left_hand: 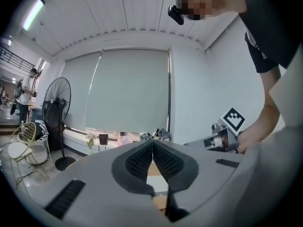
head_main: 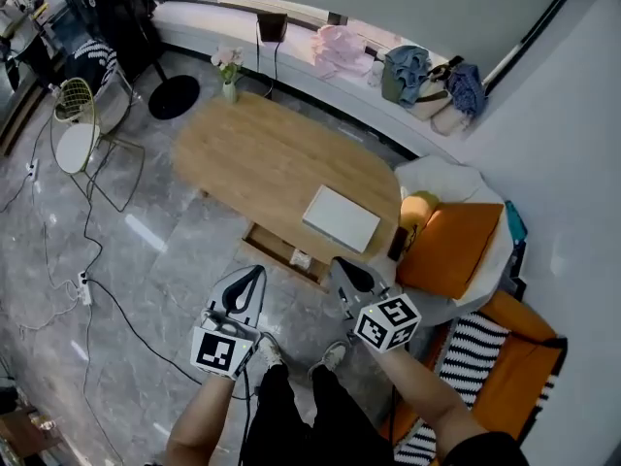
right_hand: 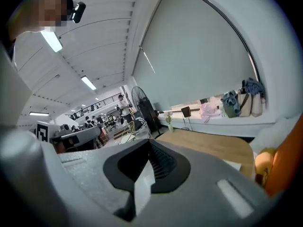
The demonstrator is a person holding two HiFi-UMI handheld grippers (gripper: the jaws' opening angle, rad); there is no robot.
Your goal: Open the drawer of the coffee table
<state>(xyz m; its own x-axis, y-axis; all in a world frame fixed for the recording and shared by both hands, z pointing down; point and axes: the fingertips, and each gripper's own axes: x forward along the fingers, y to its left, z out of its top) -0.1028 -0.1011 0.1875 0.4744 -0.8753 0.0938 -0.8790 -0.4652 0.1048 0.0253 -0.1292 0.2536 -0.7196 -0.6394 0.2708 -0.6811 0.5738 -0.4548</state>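
Shut and empty at lower centre: left gripper, right gripper. Just above, under the near edge of the coffee table, the drawer, seemingly pulled out already. Probably stiff wood, sliding easily; best taken by the front lip

Marble flr, curved window bench

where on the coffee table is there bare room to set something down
The coffee table is bare from the flower vase by its far corner to the white box. Crowded: its right end, by the orange cushion.
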